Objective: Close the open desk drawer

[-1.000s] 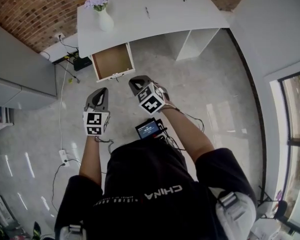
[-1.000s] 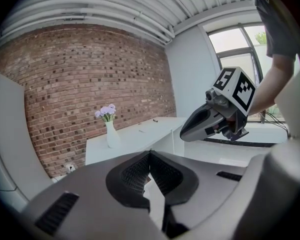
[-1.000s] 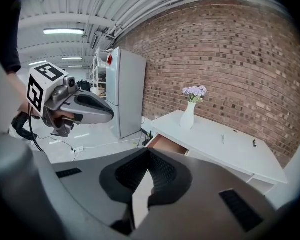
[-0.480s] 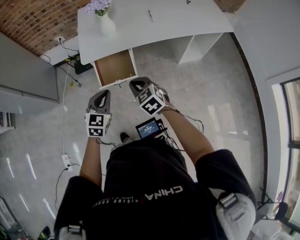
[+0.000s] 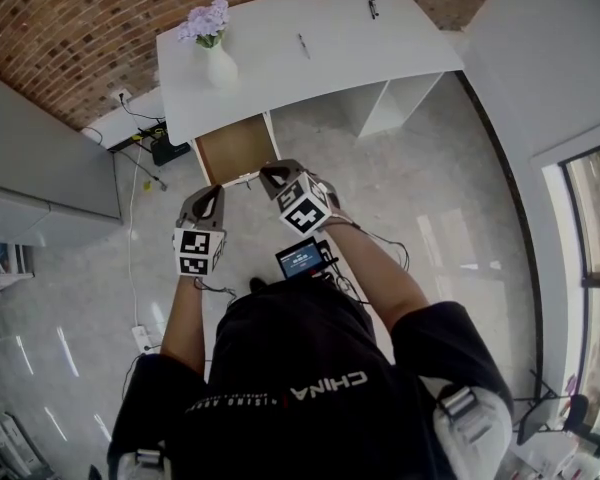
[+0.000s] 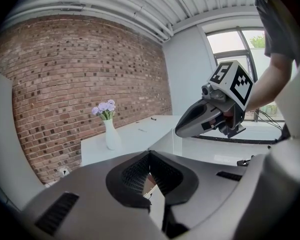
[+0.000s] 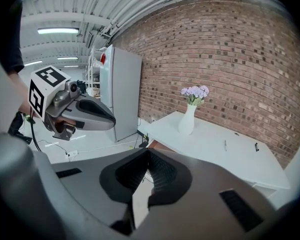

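Both tools had closed in on the table [image 5: 330, 38] since the earlier frames, when a wide strip of floor lay between them and the open drawer [image 5: 234, 146]; by this moment that strip had nearly gone. The right tool [image 5: 270, 172] had its tip just beside the right end of the drawer's white front, though the head view did not show whether it touched. The left tool [image 5: 207, 194] hung a little nearer to the person and to the left, close to the front but apart from it. Each tool's own view showed its jaws clenched tip to tip with nothing held between them. The drawer itself stood pulled out from under the left part of the table, below the white vase [image 5: 219, 66] of lilac flowers, with its brown bottom open to the head view. So the approach looked all but done, while the closing proper had not begun: the drawer was as far out as it had been. What remained, by my reading, was to set a clenched tip against the front and push it toward the far wall until it sat flush under the tabletop.
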Demonstrator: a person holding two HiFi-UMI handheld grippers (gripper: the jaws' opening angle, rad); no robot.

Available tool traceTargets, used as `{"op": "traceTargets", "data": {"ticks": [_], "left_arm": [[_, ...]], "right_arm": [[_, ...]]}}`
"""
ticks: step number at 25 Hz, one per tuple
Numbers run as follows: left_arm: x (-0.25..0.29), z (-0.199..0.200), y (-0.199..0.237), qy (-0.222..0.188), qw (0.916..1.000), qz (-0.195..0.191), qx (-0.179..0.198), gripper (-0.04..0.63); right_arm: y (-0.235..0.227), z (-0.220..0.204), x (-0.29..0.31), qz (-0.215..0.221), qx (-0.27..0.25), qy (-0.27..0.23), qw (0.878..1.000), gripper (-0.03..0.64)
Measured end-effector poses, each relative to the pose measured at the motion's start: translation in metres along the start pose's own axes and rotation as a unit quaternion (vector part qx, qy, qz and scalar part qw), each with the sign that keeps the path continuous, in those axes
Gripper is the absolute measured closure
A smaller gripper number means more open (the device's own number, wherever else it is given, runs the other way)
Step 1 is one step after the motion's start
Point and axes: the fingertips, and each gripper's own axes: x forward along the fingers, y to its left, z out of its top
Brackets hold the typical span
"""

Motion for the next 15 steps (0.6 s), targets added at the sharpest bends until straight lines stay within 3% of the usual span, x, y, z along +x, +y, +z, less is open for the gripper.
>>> {"op": "traceTargets", "data": {"ticks": [15], "left_arm": [[0.0008,-0.0031,-0.0013,-0.001,1.0,-0.005,-0.004,0.583]], "right_arm": [[0.0032,-0.008,0.0035,0.0,0.0,0.015,1.0,0.603]]}}
